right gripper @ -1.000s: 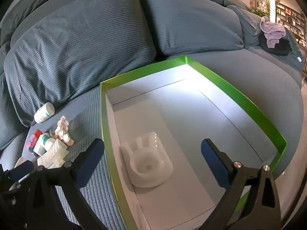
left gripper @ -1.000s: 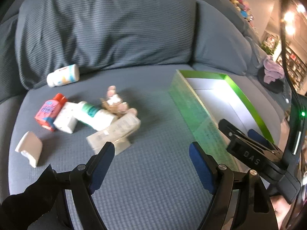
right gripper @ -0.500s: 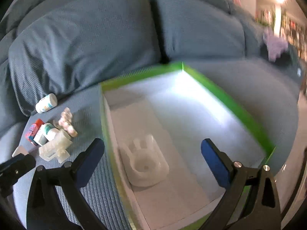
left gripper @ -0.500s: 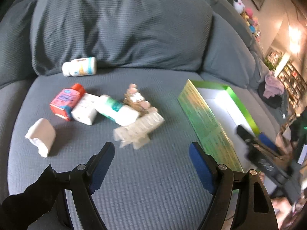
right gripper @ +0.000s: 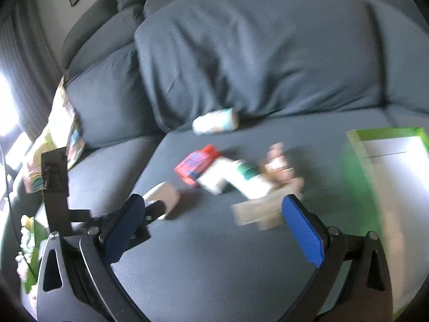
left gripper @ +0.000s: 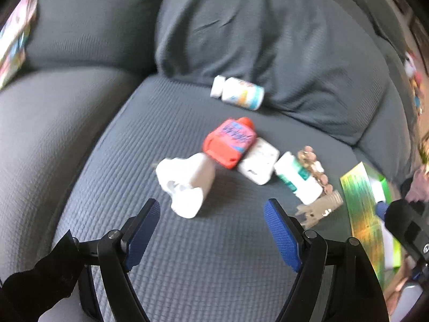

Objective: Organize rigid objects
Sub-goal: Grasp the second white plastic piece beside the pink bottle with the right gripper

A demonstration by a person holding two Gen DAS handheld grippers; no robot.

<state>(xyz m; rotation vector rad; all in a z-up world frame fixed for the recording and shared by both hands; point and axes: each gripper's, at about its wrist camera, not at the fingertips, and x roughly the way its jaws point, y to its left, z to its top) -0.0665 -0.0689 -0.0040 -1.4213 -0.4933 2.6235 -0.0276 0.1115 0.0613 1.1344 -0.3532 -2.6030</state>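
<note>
Both your grippers — left gripper (left gripper: 211, 230), right gripper (right gripper: 214, 222) — hung wide, empty; closing on the white holder (left gripper: 186, 183) risked nudging the red bottle (left gripper: 230, 142) touching it.

The sofa seat cushion (left gripper: 214, 255) was matt grey cloth with a fine ribbed weave. The red bottle (left gripper: 230, 142) and white pill bottle (left gripper: 240, 93) looked like smooth plastic, and the green box (left gripper: 362, 212) showed a glossy, iridescent cardboard wall.
</note>
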